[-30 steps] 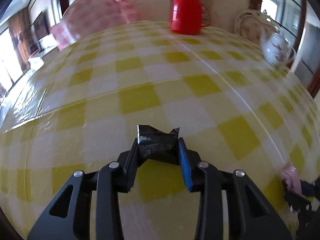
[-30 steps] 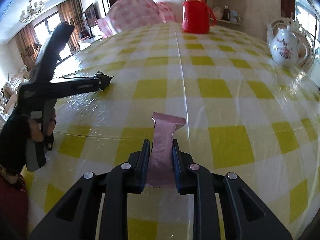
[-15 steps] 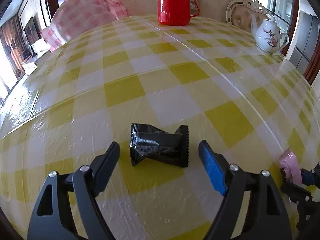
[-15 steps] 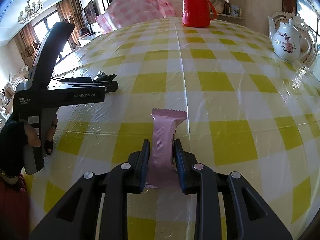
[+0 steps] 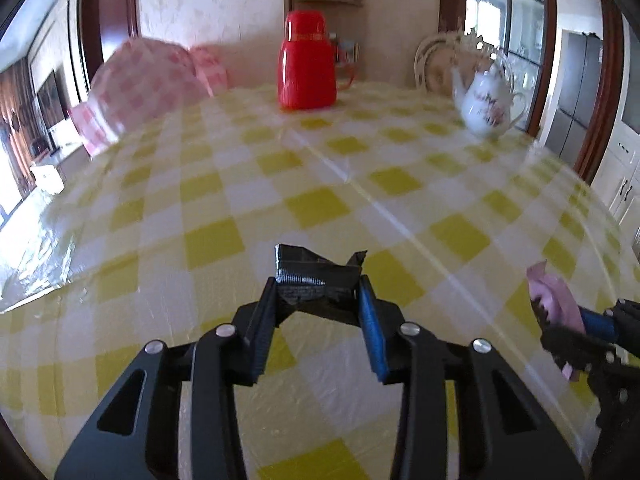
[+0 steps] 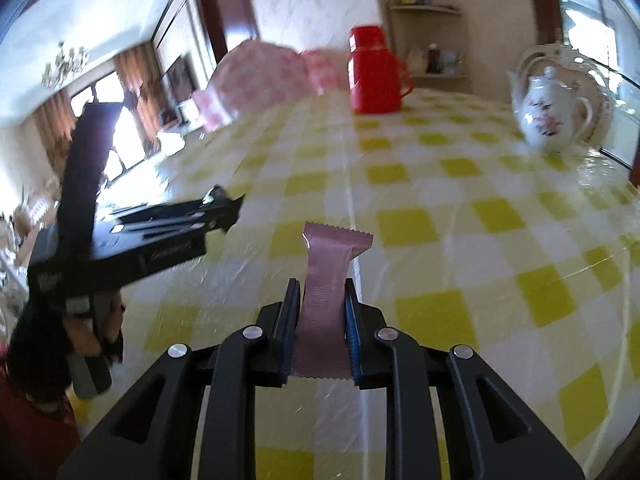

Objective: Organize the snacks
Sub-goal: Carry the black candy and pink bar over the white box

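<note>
- Left gripper [image 5: 318, 304]: jaws were closing, nearly together, and pinched the black packet [image 5: 318, 280] across its middle. The packet sat crumpled between the pads, its ends sticking out to the far side, and looked clear of the tablecloth [image 5: 216, 240].
- Black packet, judged: light, soft foil that buckles under the pads and is likely slick. A hold across the filled middle suits it better than the crimped ends, which would fold or slide.
- Right gripper [image 6: 322, 320]: jaws were at their tightest and clamped the pink packet [image 6: 328, 280] by its near half. The far crimped end stood up, free, above the cloth.
- Pink packet, judged: light, thin, ribbed wrapper, stiff enough to hold its shape unsupported. The grip low on the body looked secure; the contents could crush if squeezed harder.
- In the right view the left gripper sat to the left of the pink packet, apart from it.
- Far side: red flask [image 5: 308, 68] and white teapot [image 5: 486, 106], well apart from both packets.
- No box or tray for the snacks was in view.
</note>
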